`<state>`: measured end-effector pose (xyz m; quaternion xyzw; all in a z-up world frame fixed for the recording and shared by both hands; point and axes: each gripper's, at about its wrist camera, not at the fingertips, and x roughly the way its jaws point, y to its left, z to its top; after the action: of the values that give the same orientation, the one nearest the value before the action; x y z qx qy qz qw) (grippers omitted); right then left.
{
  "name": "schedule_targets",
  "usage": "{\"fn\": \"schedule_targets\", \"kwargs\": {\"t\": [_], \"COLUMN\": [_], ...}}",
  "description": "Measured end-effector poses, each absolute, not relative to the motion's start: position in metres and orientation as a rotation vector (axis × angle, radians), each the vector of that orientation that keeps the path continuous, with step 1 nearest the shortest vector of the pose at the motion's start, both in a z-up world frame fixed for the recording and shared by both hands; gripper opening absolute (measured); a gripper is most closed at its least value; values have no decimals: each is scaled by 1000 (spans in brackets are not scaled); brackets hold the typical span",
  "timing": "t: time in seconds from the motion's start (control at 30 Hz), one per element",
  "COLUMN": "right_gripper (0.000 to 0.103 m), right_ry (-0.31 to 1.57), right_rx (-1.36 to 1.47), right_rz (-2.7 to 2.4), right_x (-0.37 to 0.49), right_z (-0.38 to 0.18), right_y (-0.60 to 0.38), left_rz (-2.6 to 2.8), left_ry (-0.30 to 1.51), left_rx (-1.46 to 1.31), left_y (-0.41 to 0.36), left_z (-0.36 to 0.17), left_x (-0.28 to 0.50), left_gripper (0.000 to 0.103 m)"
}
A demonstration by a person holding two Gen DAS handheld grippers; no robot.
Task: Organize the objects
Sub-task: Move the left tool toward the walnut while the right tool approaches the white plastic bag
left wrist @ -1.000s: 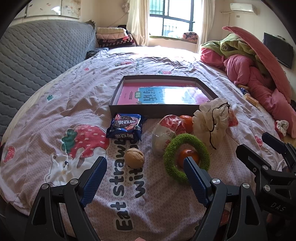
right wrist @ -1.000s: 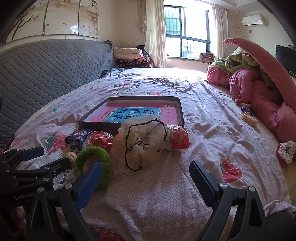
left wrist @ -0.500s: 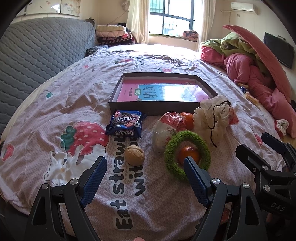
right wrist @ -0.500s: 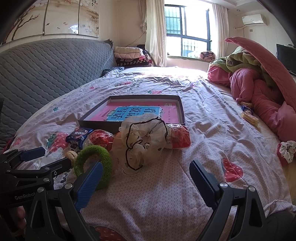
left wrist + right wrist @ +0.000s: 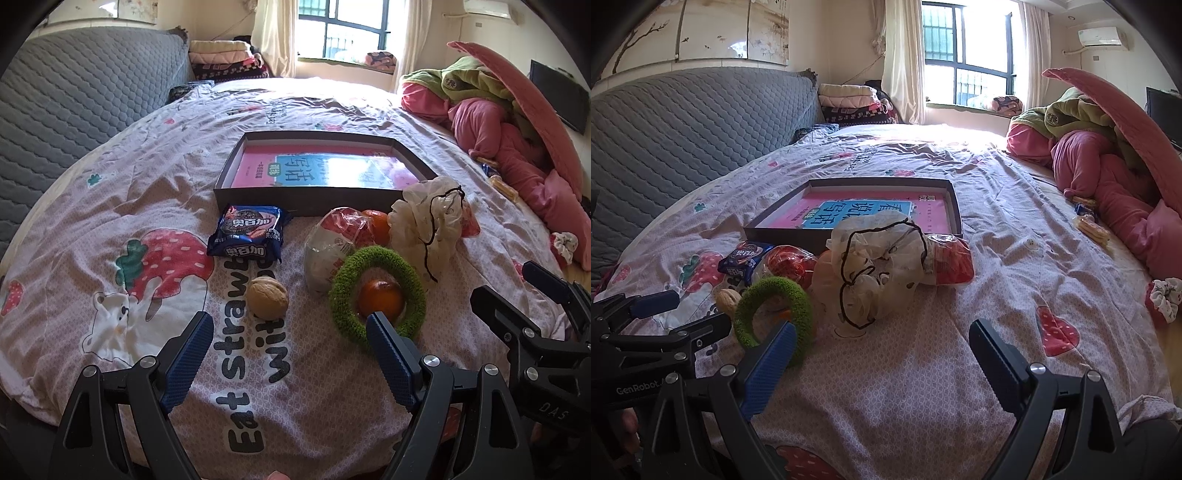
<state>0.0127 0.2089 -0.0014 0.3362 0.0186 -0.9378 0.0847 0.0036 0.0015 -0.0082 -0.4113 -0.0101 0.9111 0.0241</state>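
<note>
In the left wrist view, the left gripper (image 5: 288, 336) is held low over the bed (image 5: 110, 177) with its fingers (image 5: 190, 356) spread wide and nothing between them; the walnut (image 5: 267, 297) lies just ahead of the gap, the cookie packet (image 5: 246, 236) beyond it, and the dark tray (image 5: 321, 203) with a pink book inside sits farther back. An orange (image 5: 380, 298) is seen resting inside the green ring (image 5: 377, 291), beside a wrapped snack (image 5: 334, 243) and a crumpled bag (image 5: 428, 225). The walnut is judged the likely first pick: it should be centred between the pads and closed on gently, since a round shell on soft bedding can roll or sink away. In the right wrist view, the right gripper (image 5: 882, 350) is likewise wide open and empty over bare sheet, near the crumpled bag (image 5: 879, 269). A red packet (image 5: 951, 260) behind the bag is shown here in full, whereas the orange inside the ring (image 5: 774, 314) is mostly hidden and the walnut (image 5: 728, 302) barely seen.
</note>
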Motion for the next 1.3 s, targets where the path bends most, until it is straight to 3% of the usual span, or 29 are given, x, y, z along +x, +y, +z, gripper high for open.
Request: {"fn": "schedule_targets", "kwargs": {"t": [0.9,1.3], "right_gripper": [95,90], "right_ry": [65,74], "right_rx": [1043,1072], "right_rz": [-2757,-2786], "right_x": [1,-21], "right_z": [-12,-17], "right_y": [201,204], "left_rz": [2810,2820], "left_ry": [-97,-103], "left_rx": [-1334,-1321], "left_y": [-23,-34], "left_z": [-26,-34], "left_x": [-11,-24], "left_gripper": [85,85]}}
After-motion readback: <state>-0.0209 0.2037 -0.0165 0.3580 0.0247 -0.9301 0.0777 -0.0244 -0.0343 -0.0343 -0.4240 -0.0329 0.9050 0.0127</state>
